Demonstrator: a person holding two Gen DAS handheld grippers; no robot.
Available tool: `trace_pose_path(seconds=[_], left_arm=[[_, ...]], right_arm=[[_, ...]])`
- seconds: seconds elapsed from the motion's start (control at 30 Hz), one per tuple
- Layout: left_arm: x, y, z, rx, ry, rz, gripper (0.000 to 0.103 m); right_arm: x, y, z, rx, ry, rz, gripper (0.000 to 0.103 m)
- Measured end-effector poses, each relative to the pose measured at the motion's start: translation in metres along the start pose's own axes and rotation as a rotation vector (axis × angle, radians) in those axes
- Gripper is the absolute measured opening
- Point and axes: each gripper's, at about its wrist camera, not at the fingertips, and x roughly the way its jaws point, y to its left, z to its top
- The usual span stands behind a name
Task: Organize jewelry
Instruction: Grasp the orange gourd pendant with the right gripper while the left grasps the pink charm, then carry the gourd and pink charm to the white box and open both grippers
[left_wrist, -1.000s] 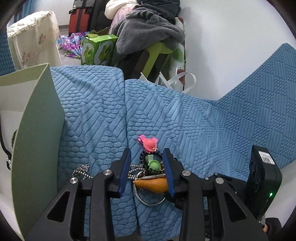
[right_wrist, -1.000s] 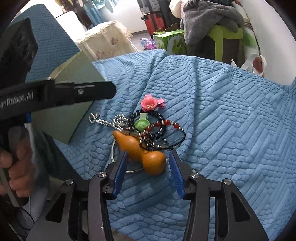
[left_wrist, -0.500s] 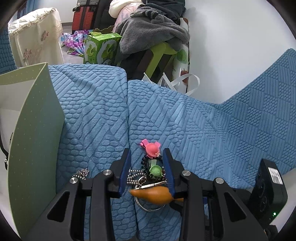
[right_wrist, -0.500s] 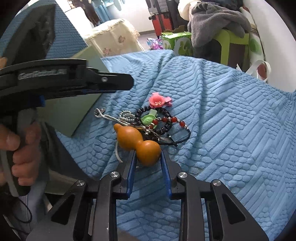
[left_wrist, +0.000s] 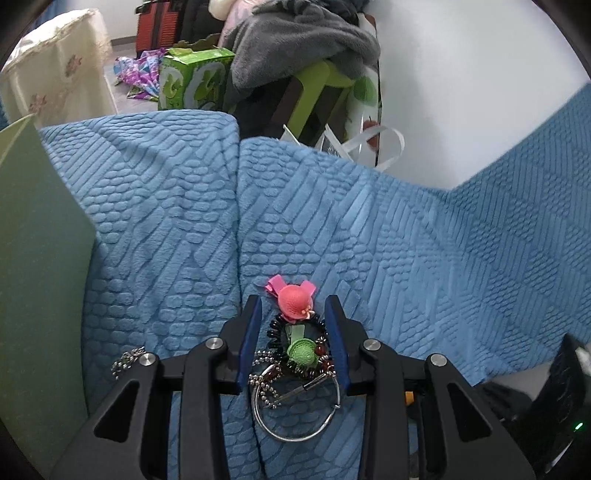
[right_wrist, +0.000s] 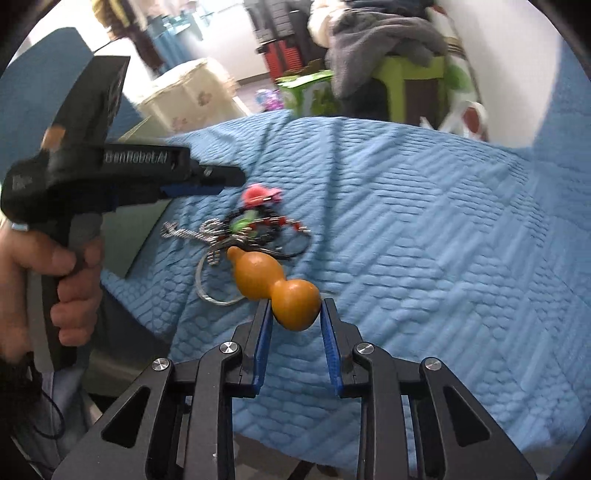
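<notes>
- Left wrist view: the left gripper (left_wrist: 293, 317) pointed down at a heap of jewelry (left_wrist: 295, 354) on a blue textured cover (left_wrist: 406, 258).
- Its jaws stood partly open, one on each side of the heap, and the blue pads (left_wrist: 251, 336) pressed on nothing.
- Between them lay a green knitted clip (left_wrist: 303, 352) on a black beaded bracelet (left_wrist: 275, 334), with red beads beside it.
- A pink knitted clip (left_wrist: 293, 299) lay just past the fingertips, toward the cover's far edge.
- A bead chain (left_wrist: 264, 384) and a metal ring (left_wrist: 295, 417) lay nearer the camera; one chain end (left_wrist: 127, 360) trailed left toward a green board (left_wrist: 37, 280).
- Beyond the far edge stood a green box (left_wrist: 192, 83) and a stool under grey clothing (left_wrist: 303, 48).
- Right wrist view: the right gripper (right_wrist: 295, 314) had just been closing and now held the fat end of an orange gourd (right_wrist: 275, 282) between its pads.
- The gourd's narrow end pointed back toward the heap, and whether it was still joined to the ring (right_wrist: 210, 280) I could not tell.
- The rest of the jewelry (right_wrist: 251, 229) lay farther off near the cover's left edge, blurred.
- A hand (right_wrist: 51, 280) at the left gripped the other gripper's handle; its fingers (right_wrist: 207, 177) reached over the heap.
</notes>
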Motion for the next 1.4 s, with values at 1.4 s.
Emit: trace_pose_path(seconds=[1.4], left_arm=[[-0.131,-0.017,0.011,0.105,-0.081,-0.035,0.024]], right_arm=[[-0.101,0.025,0.055,0.151,-0.106,-0.205,0.024]])
